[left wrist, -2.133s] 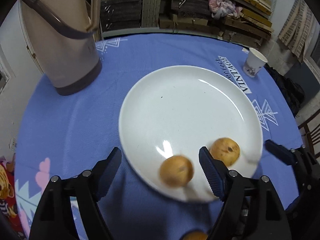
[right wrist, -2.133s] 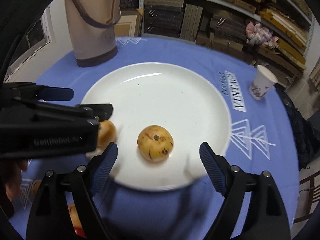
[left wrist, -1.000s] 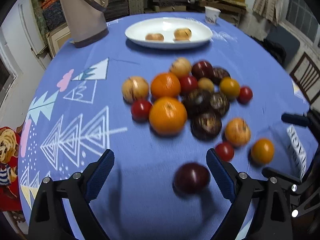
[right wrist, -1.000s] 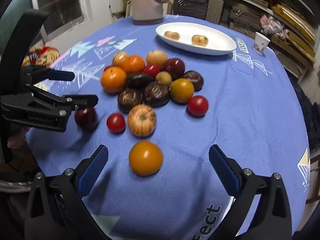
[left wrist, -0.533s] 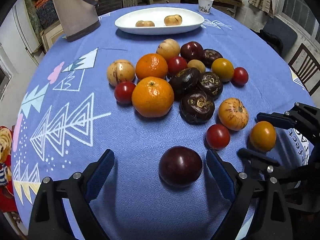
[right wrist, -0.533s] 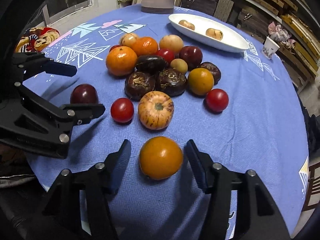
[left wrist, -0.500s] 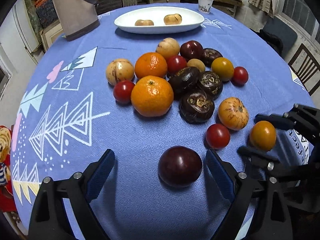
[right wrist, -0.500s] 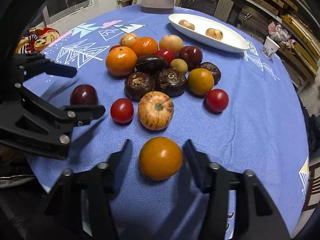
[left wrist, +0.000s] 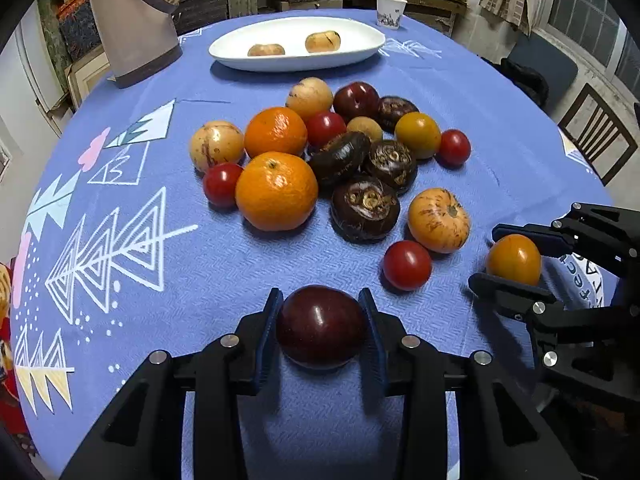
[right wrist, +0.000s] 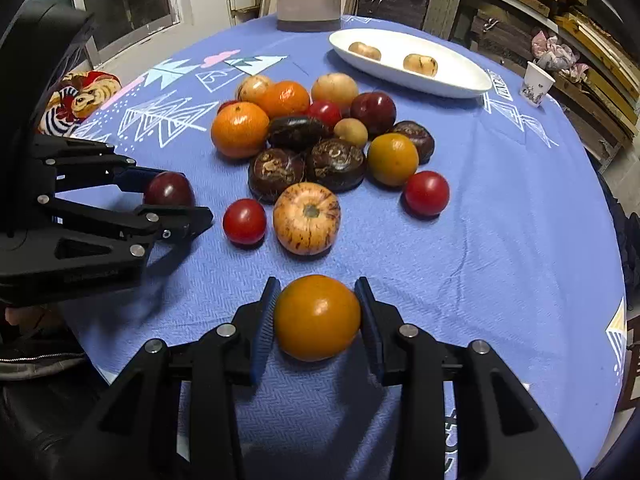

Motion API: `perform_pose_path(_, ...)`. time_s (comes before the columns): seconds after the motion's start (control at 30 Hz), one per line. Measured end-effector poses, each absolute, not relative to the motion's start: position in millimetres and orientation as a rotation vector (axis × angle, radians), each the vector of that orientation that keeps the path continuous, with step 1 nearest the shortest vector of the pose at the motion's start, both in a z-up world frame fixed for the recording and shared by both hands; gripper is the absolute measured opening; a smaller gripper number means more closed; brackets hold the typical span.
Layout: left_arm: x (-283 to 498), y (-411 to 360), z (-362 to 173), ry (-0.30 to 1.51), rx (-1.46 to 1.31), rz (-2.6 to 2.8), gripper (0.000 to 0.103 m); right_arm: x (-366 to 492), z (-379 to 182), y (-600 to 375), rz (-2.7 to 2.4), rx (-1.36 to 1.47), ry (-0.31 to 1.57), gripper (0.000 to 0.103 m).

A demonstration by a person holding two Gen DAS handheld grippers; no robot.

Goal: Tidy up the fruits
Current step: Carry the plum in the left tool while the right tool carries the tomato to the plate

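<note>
A heap of fruit lies on the blue tablecloth: oranges [left wrist: 276, 190], dark brown fruits [left wrist: 365, 208], red tomatoes [left wrist: 407, 265] and a striped fruit [left wrist: 438, 220]. My left gripper [left wrist: 322, 312] is closing its jaws on a dark red plum [left wrist: 322, 326] at the near edge of the heap, and both pads press its sides. My right gripper [right wrist: 316, 304] is shut on an orange-yellow fruit [right wrist: 317, 317] that rests on the cloth. Each gripper also shows in the other's view: the right gripper [left wrist: 508, 260] and the left gripper [right wrist: 172, 200]. The white plate [left wrist: 288, 62] at the far side holds two tan fruits [left wrist: 266, 50].
A beige jug [left wrist: 132, 24] stands at the far left beside the plate. A paper cup [left wrist: 390, 10] sits behind the plate. A wooden chair [left wrist: 596, 136] stands off the table's right edge. Shelves line the back wall.
Both grippers have gone from wide open around their fruit to closed on it: the right on the orange-yellow fruit first, then the left on the plum. Neither hand has shifted much.
</note>
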State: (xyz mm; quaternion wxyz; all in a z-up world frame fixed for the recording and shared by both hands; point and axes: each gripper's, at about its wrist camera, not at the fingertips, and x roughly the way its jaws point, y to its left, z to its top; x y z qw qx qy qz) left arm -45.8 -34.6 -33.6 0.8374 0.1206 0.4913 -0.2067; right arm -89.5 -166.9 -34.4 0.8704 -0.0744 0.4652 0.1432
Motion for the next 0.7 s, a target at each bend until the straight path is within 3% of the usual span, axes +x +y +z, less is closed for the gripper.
perform_pose_path(0.37, -31, -27, -4, 0.993, 0.233, -0.429, 0.039, -78, -5, -177, 0.287, -0.131, 0.913, 0.038)
perform_pose_path(0.7, 32, -28, 39, 0.933, 0.166, -0.343, 0.039, -35, 37, -192, 0.264, -0.104, 0.832, 0.038)
